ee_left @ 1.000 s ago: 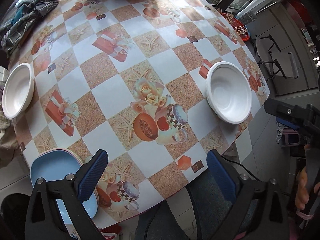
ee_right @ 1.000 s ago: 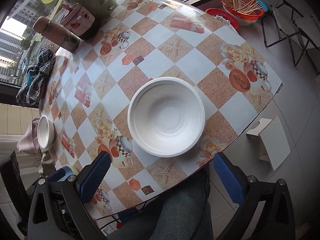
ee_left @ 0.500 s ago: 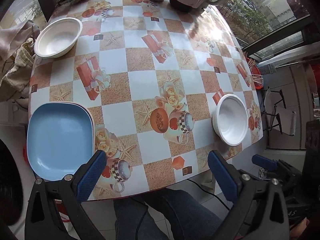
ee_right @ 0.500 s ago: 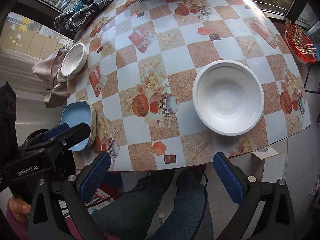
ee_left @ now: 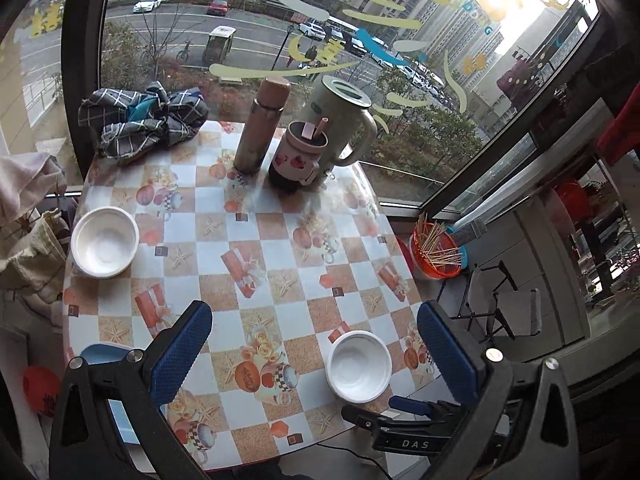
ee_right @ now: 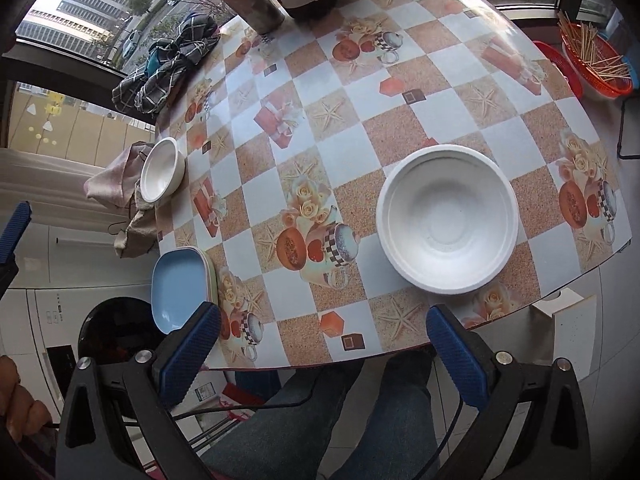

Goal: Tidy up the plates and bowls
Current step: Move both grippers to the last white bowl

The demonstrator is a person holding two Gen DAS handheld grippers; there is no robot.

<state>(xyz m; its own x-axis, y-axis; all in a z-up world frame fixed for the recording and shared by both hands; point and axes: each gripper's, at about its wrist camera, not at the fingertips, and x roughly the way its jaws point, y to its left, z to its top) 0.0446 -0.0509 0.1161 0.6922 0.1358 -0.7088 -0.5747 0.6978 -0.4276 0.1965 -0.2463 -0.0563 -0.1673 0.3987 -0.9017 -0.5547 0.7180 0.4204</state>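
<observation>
Since half a second ago my left tongs have tipped up: their camera now takes in the window and the whole table, where before it looked down at the near edge. My right tongs have shifted less, and the near bowl now sits ahead of their right finger rather than high between the two.

Both tongs hang with their jaws spread wide and hold nothing. From the left camera I see the near bowl ahead between the fingers, closer to the right one, at the table's near edge. A far bowl sits well beyond the left finger, at the table's left edge; in the right camera the far bowl lies far left of the tongs. Blue plate on a stack is partly hidden behind the left tongs' left finger; in the right view the plate lies just beyond the left finger, touching nothing of mine.

Far across stand a flask, a mug and a kettle, with a checked cloth left of them. An orange basket sits off the table to the right
</observation>
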